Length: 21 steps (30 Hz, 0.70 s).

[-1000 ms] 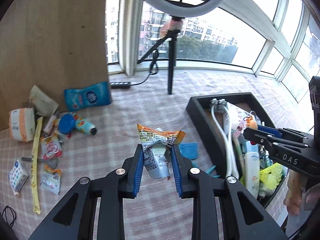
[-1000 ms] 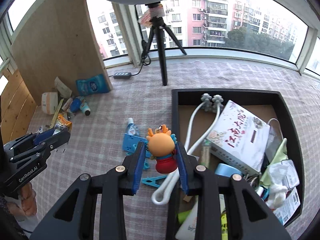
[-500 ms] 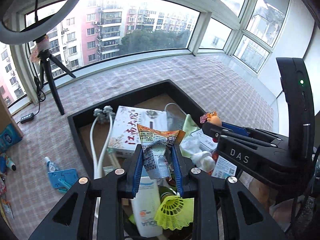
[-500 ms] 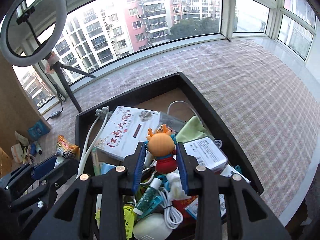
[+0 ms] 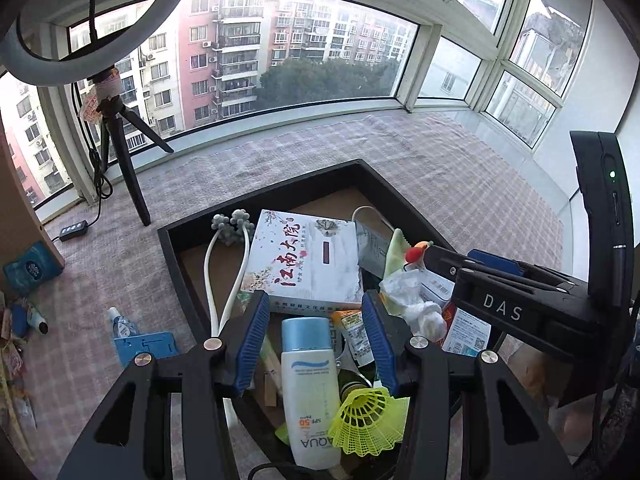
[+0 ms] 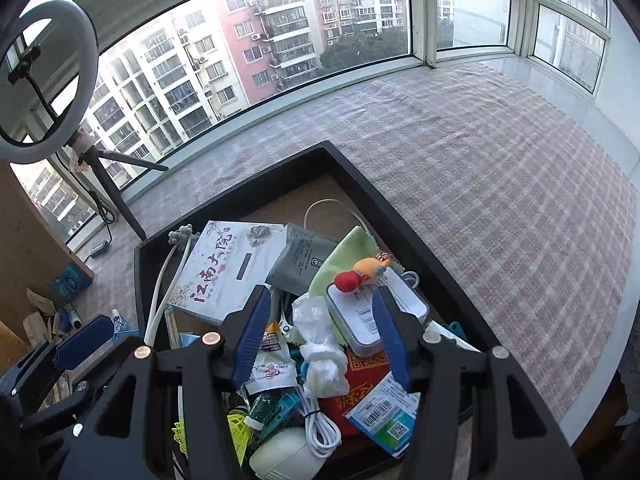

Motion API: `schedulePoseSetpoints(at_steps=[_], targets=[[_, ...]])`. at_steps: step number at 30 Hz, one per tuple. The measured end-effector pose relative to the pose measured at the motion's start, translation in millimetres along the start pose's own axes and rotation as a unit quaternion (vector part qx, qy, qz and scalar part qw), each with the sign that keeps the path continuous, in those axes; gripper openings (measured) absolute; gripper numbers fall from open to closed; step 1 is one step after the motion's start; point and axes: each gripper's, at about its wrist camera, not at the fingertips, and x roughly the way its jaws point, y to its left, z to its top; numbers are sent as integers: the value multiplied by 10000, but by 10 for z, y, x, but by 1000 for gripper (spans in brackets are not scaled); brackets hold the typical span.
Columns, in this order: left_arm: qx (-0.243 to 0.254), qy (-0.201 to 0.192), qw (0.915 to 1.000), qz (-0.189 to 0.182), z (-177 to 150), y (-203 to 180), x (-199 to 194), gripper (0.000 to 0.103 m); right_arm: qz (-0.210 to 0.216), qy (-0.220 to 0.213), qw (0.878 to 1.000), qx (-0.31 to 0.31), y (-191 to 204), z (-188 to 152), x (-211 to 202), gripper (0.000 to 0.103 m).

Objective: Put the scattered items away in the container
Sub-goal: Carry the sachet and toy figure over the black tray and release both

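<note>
Both grippers hover over the black tray, which is full of items. My left gripper is opening with nothing between its pads. The orange snack packet lies below it, beside a white sunscreen bottle. In the right wrist view my right gripper is also opening and holds nothing. The small orange-headed doll lies on a white box in the tray. The same packet lies near the right gripper's left finger.
Left of the tray on the checked cloth lie a blue clip card, a small bottle, a blue wipes pack and several packets. A ring-light tripod stands behind. The table edge runs close on the right.
Both grippers swung from the cloth to above the tray. Their jaws spread, and the snack packet and the doll dropped out into the tray.
</note>
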Motion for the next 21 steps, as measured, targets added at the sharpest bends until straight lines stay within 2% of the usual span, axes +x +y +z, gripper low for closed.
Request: schedulePoseSetpoints(at_steps=[10,15,21], targets=[[-570,-44,9964,621,-246,904,-276,46,476,127,9968,-636,702,-50,95,52],[-991,-71,9897,1033,-445,1475,-453,46,736,224,9909,-1104,1156,-145,133,52],[-1606,-22,9769,1409,-758,2122,-671,46,965,397,9800,-1692,1729,-371,134,52]])
